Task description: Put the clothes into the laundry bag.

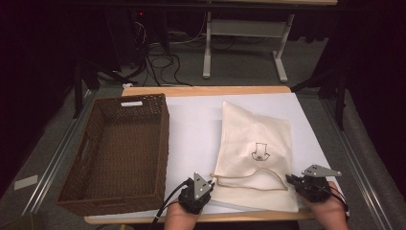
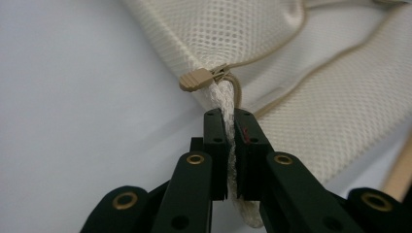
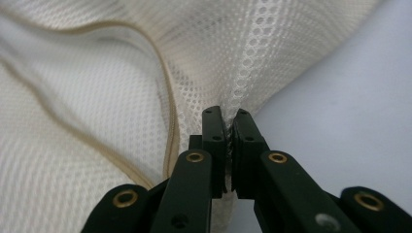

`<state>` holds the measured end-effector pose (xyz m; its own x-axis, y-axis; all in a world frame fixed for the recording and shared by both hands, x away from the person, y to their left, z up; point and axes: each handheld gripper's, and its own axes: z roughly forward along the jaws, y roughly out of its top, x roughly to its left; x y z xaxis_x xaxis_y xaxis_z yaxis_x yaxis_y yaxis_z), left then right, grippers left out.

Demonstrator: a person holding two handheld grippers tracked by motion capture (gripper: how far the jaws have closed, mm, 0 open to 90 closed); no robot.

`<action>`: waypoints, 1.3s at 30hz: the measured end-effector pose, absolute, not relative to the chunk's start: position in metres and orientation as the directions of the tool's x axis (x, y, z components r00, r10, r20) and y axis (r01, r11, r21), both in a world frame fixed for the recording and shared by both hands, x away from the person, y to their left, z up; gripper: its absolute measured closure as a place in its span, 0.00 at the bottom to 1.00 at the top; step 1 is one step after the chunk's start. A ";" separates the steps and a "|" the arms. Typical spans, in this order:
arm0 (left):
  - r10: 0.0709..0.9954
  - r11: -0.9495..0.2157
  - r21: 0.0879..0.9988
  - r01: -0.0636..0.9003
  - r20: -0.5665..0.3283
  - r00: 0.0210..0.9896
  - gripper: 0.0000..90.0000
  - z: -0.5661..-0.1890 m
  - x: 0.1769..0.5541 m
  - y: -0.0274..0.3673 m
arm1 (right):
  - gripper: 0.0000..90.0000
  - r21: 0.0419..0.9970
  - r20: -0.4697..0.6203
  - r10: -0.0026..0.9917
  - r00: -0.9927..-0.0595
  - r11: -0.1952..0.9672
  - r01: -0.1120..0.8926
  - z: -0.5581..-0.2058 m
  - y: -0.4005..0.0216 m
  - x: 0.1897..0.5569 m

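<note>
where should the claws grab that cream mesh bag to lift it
By the two near corners of its zippered edge, coming in from the person's side. The mesh bag lies flat with that edge nearest the hands, and the fabric folds thin enough to pinch. The left claw is shut on the corner beside the zipper pull; the right claw pinches the opposite corner.

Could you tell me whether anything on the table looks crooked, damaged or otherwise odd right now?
Nothing looks damaged or spilled. The cream mesh bag lies slightly askew on the white table, its zippered mouth gaping near the front edge. The left tool and right tool each pinch a corner of it. The wicker basket sits squarely, empty.
</note>
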<state>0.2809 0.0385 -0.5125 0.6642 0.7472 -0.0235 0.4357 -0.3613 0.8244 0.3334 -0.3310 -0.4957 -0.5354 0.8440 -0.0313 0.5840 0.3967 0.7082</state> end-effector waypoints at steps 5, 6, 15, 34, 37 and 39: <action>0.735 -0.398 0.810 0.431 0.001 0.678 0.94 -0.516 0.279 0.030 | 0.96 0.709 0.000 0.861 -0.509 0.359 0.607 -0.498 -0.344 0.347; 0.739 -0.394 0.810 0.435 -0.002 0.674 0.94 -0.516 0.279 0.031 | 0.94 0.707 -0.002 0.858 -0.514 0.364 0.606 -0.499 -0.344 0.345; 0.793 -0.316 0.853 0.416 -0.003 0.610 0.58 -0.502 0.280 0.049 | 0.64 0.800 0.037 0.847 -0.531 0.293 0.523 -0.481 -0.349 0.328; 0.844 -0.214 0.912 0.349 -0.008 0.536 0.00 -0.470 0.266 0.072 | 0.01 0.928 -0.003 0.822 -0.569 0.214 0.305 -0.451 -0.329 0.298; 0.845 -0.210 0.909 0.359 -0.015 0.534 0.00 -0.471 0.268 0.073 | 0.01 0.922 -0.009 0.818 -0.575 0.229 0.312 -0.453 -0.328 0.299; 0.846 -0.208 0.910 0.357 -0.015 0.532 0.00 -0.470 0.268 0.074 | 0.01 0.926 -0.006 0.824 -0.566 0.219 0.309 -0.452 -0.328 0.299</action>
<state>0.2683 0.0744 -0.4700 0.5323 0.8464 -0.0152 0.3573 -0.2083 0.9105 0.2986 -0.3284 -0.4522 -0.5663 0.8241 -0.0062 0.3089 0.2192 0.9255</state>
